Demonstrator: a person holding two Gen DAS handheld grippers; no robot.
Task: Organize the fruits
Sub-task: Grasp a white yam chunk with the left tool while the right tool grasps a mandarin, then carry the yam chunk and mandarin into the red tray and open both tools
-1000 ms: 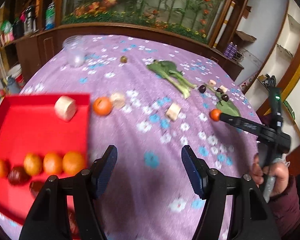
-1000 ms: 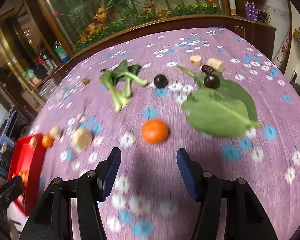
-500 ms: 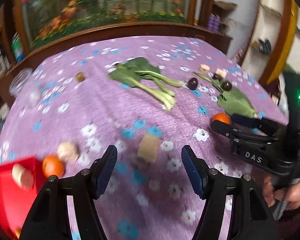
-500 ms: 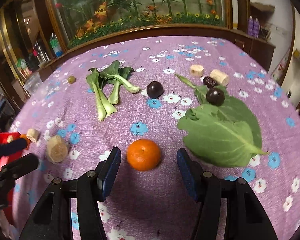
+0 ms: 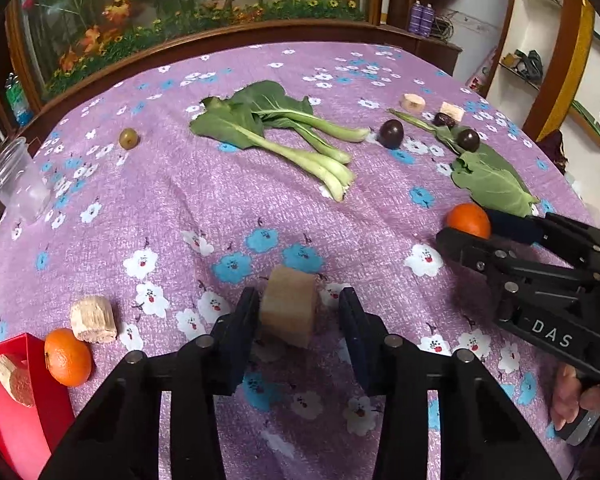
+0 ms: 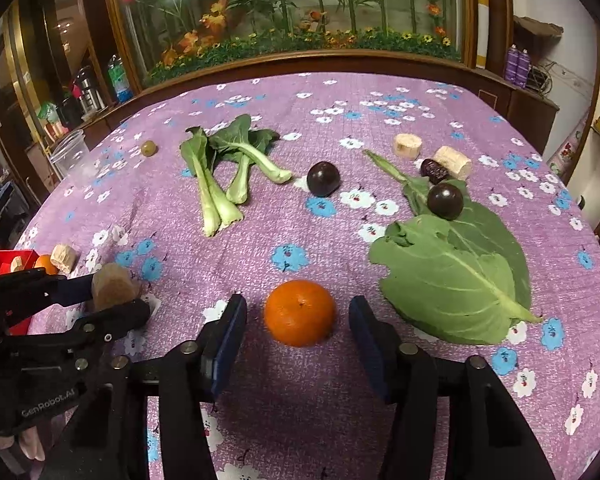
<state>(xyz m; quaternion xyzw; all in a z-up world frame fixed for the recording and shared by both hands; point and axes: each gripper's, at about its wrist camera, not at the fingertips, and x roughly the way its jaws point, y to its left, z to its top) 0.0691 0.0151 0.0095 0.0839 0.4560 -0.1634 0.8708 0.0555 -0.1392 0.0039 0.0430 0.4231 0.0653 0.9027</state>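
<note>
Now I am closing both claws at once, each one around its own piece, and I want to finish this grasp cleanly.

My left gripper [image 5: 298, 312] has the pale tan cut chunk of fruit [image 5: 288, 309] between its blue pads. The jaws are closing; the left pad looks to be at the chunk's side, while a gap remains at the right pad, so I do not count it as clamped. I should shift a little so that both pads meet the flat sides together, otherwise the chunk may turn or slide on the purple flowered tablecloth [image 5: 260, 208].

My right gripper [image 6: 298, 322] has the round orange tangerine [image 6: 300, 312] between its pads, with space on both sides. These jaws are closing too and do not press on it. The tangerine lies just beside the big green leaf [image 6: 456, 276], toward the chunk. I think it is better to go slightly lower, so the pads take the widest part of the ball, because a round fruit can roll out.

From the chunk, the red tray [image 5: 16, 408] is to the left, with one pale piece [image 5: 14, 378] inside, and a second tangerine [image 5: 68, 356] just beside its edge. Both fruits should probably go there after a straight lift.
</note>
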